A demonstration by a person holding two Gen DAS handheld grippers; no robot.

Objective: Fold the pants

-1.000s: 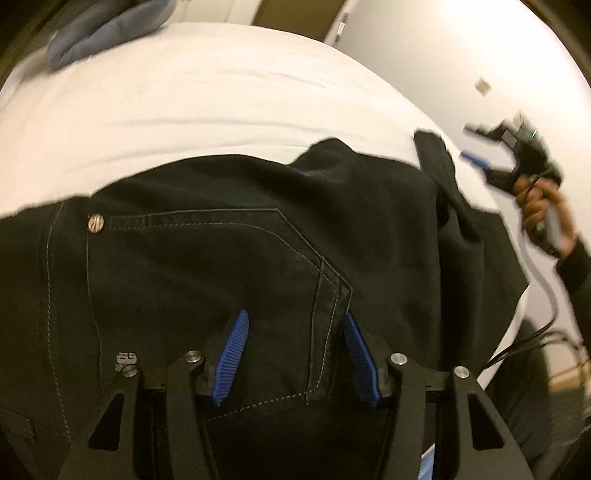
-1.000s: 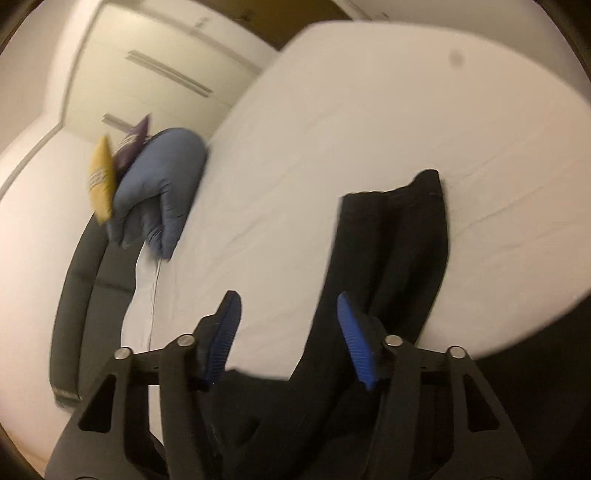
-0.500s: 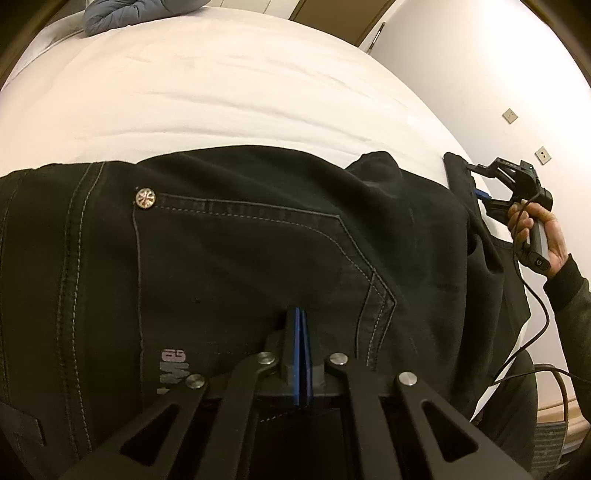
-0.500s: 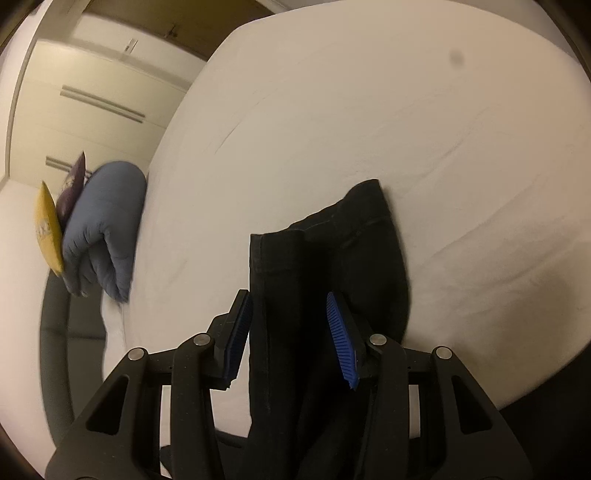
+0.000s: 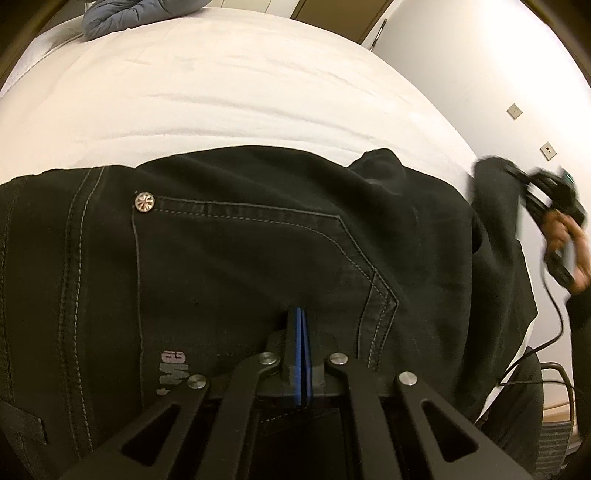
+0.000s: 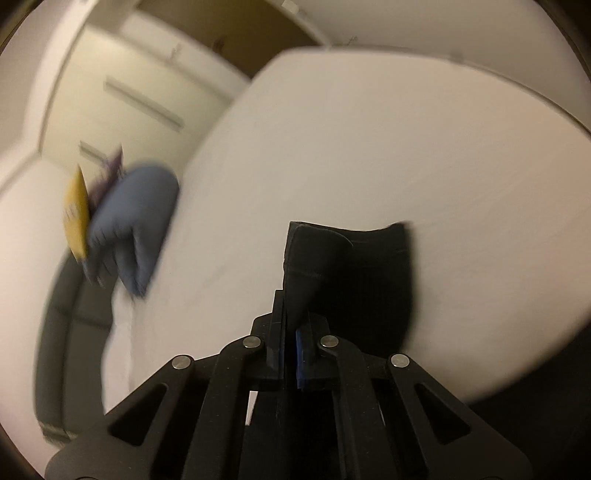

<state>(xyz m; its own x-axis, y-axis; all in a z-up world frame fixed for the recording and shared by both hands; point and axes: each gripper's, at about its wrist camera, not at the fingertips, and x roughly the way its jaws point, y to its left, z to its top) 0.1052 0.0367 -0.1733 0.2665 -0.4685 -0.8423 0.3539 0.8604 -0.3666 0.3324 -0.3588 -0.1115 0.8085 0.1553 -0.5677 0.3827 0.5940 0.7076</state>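
Black denim pants (image 5: 236,266) spread flat across white bed sheet (image 5: 229,96), waist end nearest left wrist camera; back pocket (image 5: 258,258) outlined in pale stitching, metal rivet (image 5: 144,202) at its upper left corner, small printed mark (image 5: 173,369) low on left. Contents of pocket not visible.

Left gripper (image 5: 300,325), centre of left wrist view: blue pads pressed together, clenched on a pinch of pants fabric at lower edge of pocket. Grey-blue quilted bundle (image 5: 136,14) at far upper left of bed, well apart from pants. Wall plates (image 5: 514,110) on pale wall at right. Right gripper (image 5: 532,192), far right and blurred, gripped by a hand (image 5: 569,247) in a dark sleeve; cable trailing below; hem end of pants bunched against its tip.

Right wrist view, left to right: dark upholstered bed frame (image 6: 62,332) along left edge; yellow packet (image 6: 77,214) and purple item (image 6: 110,170) behind grey-blue quilted bundle (image 6: 133,221), all blurred; white wardrobe doors (image 6: 129,96) beyond. Right gripper (image 6: 290,325), centre: jaws closing, pads nearly together, grasping leg hem (image 6: 351,273) of pants, fabric rising between pads and folding over to right. Bare white sheet (image 6: 406,147) beyond hem, unobstructed.
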